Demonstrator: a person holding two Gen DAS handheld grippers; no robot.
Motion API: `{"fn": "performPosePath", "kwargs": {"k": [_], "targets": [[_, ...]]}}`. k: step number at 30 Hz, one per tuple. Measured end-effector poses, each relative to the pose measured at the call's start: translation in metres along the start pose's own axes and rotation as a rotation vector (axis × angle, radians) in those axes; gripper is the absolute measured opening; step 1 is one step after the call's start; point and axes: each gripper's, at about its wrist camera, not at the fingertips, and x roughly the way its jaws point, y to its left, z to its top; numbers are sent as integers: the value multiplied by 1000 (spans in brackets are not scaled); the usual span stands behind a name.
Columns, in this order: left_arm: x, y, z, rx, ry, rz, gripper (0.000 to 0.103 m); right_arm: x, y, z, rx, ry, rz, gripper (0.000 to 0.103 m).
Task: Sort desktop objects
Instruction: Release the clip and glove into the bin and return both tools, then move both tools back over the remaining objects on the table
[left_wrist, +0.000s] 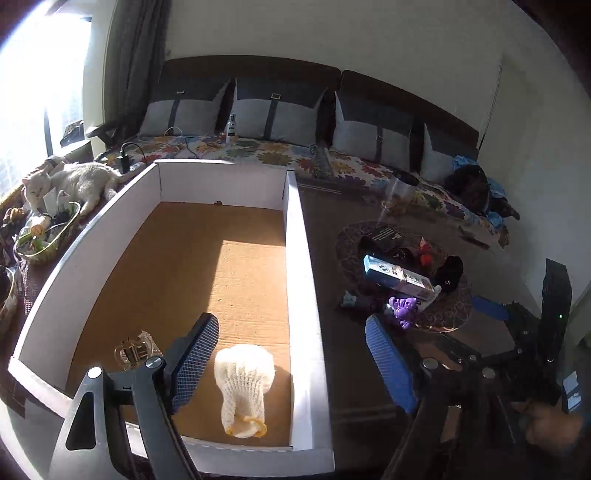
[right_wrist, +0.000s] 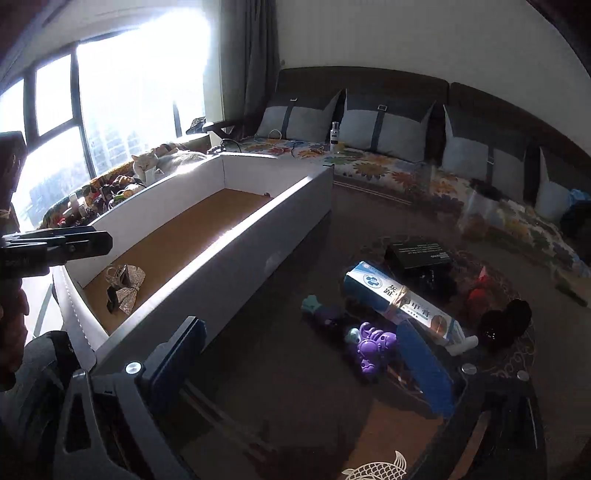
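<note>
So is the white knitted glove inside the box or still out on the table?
Inside. The white glove lies flat on the brown floor of the white box, near its right wall, beside a sparkly hair clip.

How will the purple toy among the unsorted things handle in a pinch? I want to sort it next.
The purple toy looks like moulded plastic, so probably stiff and light. Its knobbly outline may twist between flat pads. It touches the long blue-and-white box, which might get nudged.
</note>
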Motion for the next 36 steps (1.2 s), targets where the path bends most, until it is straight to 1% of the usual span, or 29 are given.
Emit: {"fn": "performPosePath", "kwargs": {"k": [3, 5, 7, 10, 12, 14, 18, 21, 22, 26, 27, 29, 36], "targets": [[-1, -59, -7, 72, -12, -106, 95, 3, -54, -40, 28, 94, -127, 103], [10, -94, -16, 111, 28, -163, 99, 1, -85, -66, 54, 143, -190, 103], [29, -122, -30, 143, 80, -177, 99, -5, -112, -88, 82, 170, -232, 103], [69, -149, -56, 159, 179, -158, 99, -13, -139, -114, 122, 194, -267, 103], [96, -157, -72, 147, 242, -140, 99, -15, -152, -126, 154, 196, -274, 103], [119, -161, -82, 143, 283, -114, 99, -16, -162, -134, 191, 194, -279, 103], [150, -165, -86, 149, 304, -63, 99, -15, -182, -139, 306, 190, -256, 103], [171, -165, -84, 128, 316, -51, 99, -14, -191, -140, 353, 176, -262, 103], [174, -166, -82, 138, 295, -37, 99, -13, -194, -141, 360, 180, -269, 103], [192, -175, -75, 212, 280, 16, 99, -11, -204, -142, 382, 193, -279, 103], [196, -176, -73, 237, 275, 30, 102, -10, -206, -142, 384, 196, -278, 103], [202, -175, -70, 240, 258, 18, 103, -5, -209, -142, 383, 206, -285, 103], [206, -173, -68, 223, 238, 27, 103, 15, -219, -132, 375, 218, -318, 103]]}}
